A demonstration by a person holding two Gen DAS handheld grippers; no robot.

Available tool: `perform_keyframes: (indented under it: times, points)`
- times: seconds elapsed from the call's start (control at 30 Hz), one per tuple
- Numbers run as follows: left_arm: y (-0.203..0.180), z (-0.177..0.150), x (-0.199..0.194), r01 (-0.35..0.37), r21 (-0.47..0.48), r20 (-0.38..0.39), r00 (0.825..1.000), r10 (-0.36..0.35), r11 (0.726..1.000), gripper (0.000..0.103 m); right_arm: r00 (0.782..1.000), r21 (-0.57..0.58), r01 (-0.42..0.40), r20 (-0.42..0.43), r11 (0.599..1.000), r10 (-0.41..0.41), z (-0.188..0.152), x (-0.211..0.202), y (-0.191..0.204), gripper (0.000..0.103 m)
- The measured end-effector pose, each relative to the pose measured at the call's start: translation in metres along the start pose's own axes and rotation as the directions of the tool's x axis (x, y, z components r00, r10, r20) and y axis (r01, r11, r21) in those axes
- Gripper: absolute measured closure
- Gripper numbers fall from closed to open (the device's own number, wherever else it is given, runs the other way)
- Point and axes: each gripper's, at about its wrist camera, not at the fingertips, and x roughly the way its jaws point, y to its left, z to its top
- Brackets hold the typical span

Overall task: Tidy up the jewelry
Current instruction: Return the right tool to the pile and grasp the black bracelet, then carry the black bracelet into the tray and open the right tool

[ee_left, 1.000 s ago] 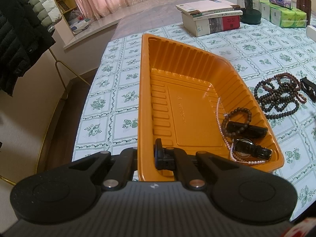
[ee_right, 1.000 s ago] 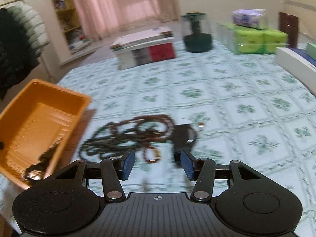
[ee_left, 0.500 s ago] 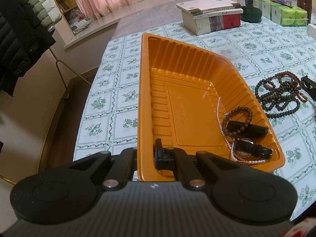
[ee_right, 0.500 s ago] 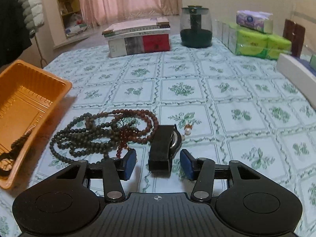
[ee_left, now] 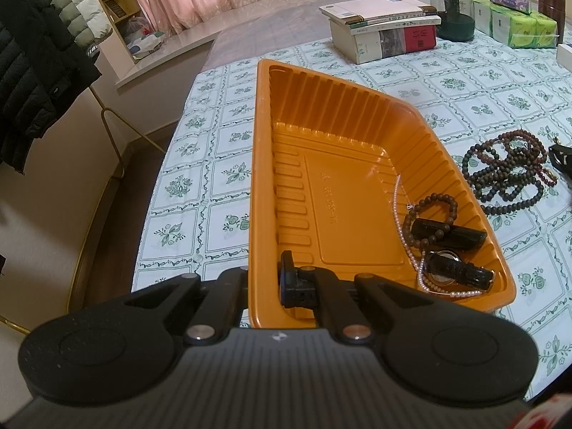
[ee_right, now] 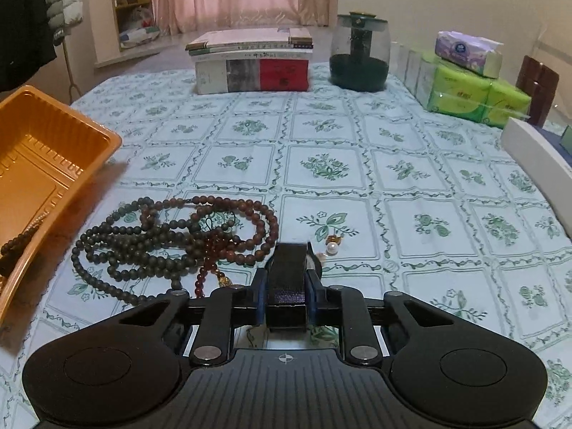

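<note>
Orange tray (ee_left: 264,178), lower centre, is clamped at its near rim by the left gripper (ee_left: 264,282) for steadying; a black watch (ee_right: 286,286) is between the closing right gripper (ee_right: 286,298) jaws for transfer.

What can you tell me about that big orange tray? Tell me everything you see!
The orange plastic tray is a long, shallow rectangle with ribbed walls, a flat floor and a turned-out rim. It sits on the green-flowered tablecloth near the table's edge. The left claw is shut on its near rim. In one corner lie a brown bead bracelet, a thin pearl strand and two black-strapped watches. The rest of the floor is bare.
</note>
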Motion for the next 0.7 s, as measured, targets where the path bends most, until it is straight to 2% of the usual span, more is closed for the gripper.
perform_keyframes:
  times: [0.53,0.7]
  points:
    - [0.000,0.001,-0.001,0.000,0.002,0.003,1.000,0.000,1.000,0.100,0.998,0.039,-0.015,0.055,0.999,0.013,0.006,-0.050,-0.008,0.082]
    - [0.000,0.001,-0.001,0.000,0.002,0.003,1.000,0.000,1.000,0.100,0.996,0.022,-0.053,0.074,0.998,0.051,0.014,-0.056,0.003,0.082]
